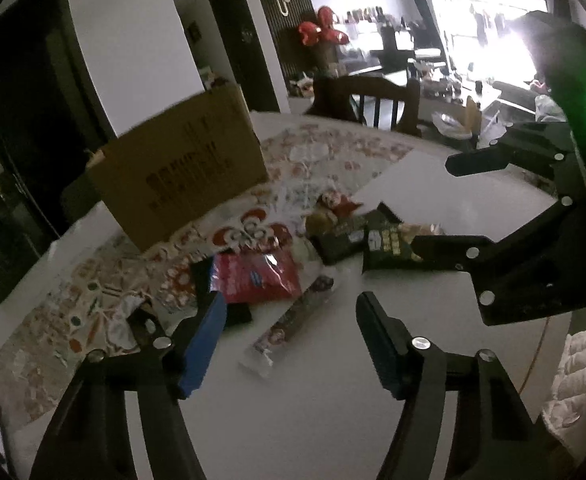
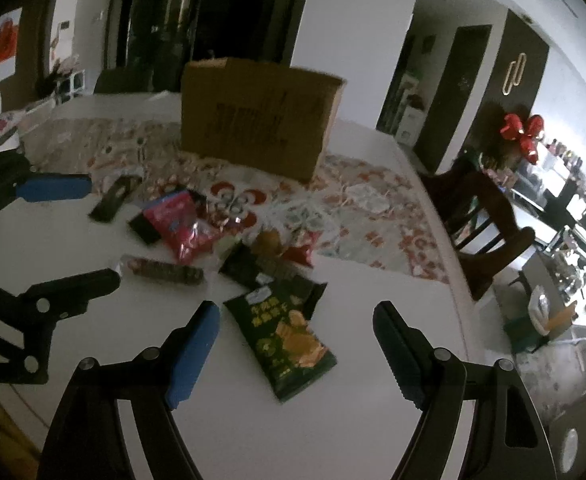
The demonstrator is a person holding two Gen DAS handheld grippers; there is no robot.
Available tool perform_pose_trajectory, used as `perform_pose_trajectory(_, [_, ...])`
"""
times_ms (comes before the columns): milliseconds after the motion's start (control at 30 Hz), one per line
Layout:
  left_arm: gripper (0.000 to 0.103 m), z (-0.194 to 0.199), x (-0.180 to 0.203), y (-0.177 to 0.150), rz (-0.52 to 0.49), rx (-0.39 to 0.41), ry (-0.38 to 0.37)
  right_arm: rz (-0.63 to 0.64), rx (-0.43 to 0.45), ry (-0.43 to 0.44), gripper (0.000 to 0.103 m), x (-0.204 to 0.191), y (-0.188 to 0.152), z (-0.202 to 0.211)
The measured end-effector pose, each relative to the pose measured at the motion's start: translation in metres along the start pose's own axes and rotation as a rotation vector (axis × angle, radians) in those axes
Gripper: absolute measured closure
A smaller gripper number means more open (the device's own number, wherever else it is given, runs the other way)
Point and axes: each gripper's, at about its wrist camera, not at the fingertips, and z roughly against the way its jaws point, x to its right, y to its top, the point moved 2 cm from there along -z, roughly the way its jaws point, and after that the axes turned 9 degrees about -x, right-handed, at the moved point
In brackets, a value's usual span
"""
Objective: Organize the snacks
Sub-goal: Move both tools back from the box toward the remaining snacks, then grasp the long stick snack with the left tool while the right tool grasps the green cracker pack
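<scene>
- The left gripper (image 1: 291, 336) is released, its two fingers stand wide apart above the white table (image 1: 313, 420) and hold nothing
- The right gripper (image 2: 295, 344) is released too, its fingers are spread over the table and nothing is between them; in the left wrist view it shows at the right side (image 1: 433, 208), also spread
- The cardboard box (image 2: 253, 120) is the largest thing; it stands upright at the far side, on a patterned table runner (image 2: 373, 200), and its top seems open
- The green chips bag (image 2: 289, 336) is dark green with yellow letters and a picture of chips; it lies flat on the bare table, just in front of the right gripper, nearer to its blue-padded finger (image 2: 193, 356)
- The red snack bag (image 1: 257, 276) is shiny and lies partly on the runner's edge, just beyond the left gripper's blue-padded finger (image 1: 203, 344)
- The long clear-wrapped snack (image 1: 293, 320) lies flat, in line with the gap between the left gripper's fingers, a little ahead of their tips
- More small packets (image 2: 269, 256), dark and red, are heaped between the chips bag and the runner; the blur hides their details
- A dark flat packet (image 2: 113, 200) lies apart, near the left gripper as the right wrist view shows it
- A wooden chair (image 2: 489, 224) stands at the table's edge
</scene>
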Motion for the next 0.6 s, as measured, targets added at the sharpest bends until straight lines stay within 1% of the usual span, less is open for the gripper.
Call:
perform_pose_trajectory(200, [0.044, -0.024, 0.000, 0.002, -0.009, -0.050, -0.038, 0.004, -0.045, 0.053, 0.024, -0.003, -0.002, -0.020])
perform_pose_trajectory(367, [0.051, -0.042, 0.000, 0.002, -0.018, -0.083, -0.069, -0.006, -0.082, 0.067, 0.024, -0.002, -0.002, -0.034])
perform_pose_trajectory(600, [0.053, -0.054, -0.004, 0.004, -0.011, -0.104, -0.099, -0.010, -0.114, 0.096, 0.024, -0.002, -0.002, -0.047])
